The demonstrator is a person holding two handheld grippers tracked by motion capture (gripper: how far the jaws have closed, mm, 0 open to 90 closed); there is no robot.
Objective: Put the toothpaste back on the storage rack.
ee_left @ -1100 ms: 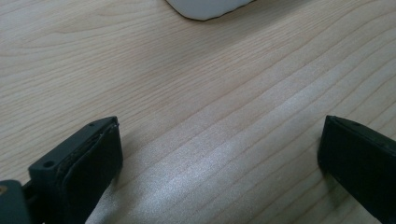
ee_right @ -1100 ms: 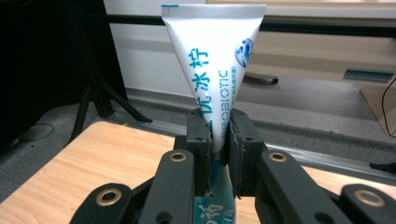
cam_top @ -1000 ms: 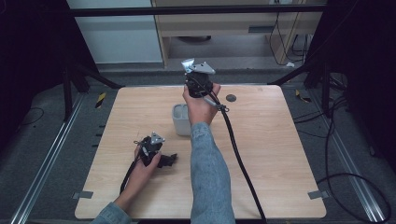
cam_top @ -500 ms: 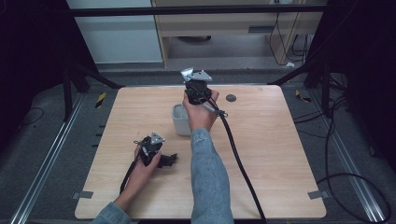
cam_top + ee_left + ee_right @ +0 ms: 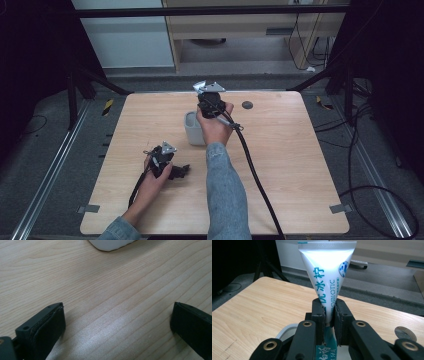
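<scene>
Right gripper (image 5: pixel 329 315) clamped on a white toothpaste tube (image 5: pixel 325 272), upright over what looks like a grey cup (image 5: pixel 193 128) near the desk's (image 5: pixel 300 165) far edge; left gripper (image 5: pixel 117 325) agape near its front-left corner.

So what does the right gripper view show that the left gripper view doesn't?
The right gripper view shows a white toothpaste tube with teal lettering, pinched upright between the right gripper fingers, above a white cup's rim.

The left gripper view shows the left gripper with its fingers wide apart and nothing between them.

Both show the wooden table and part of the white cup.
</scene>
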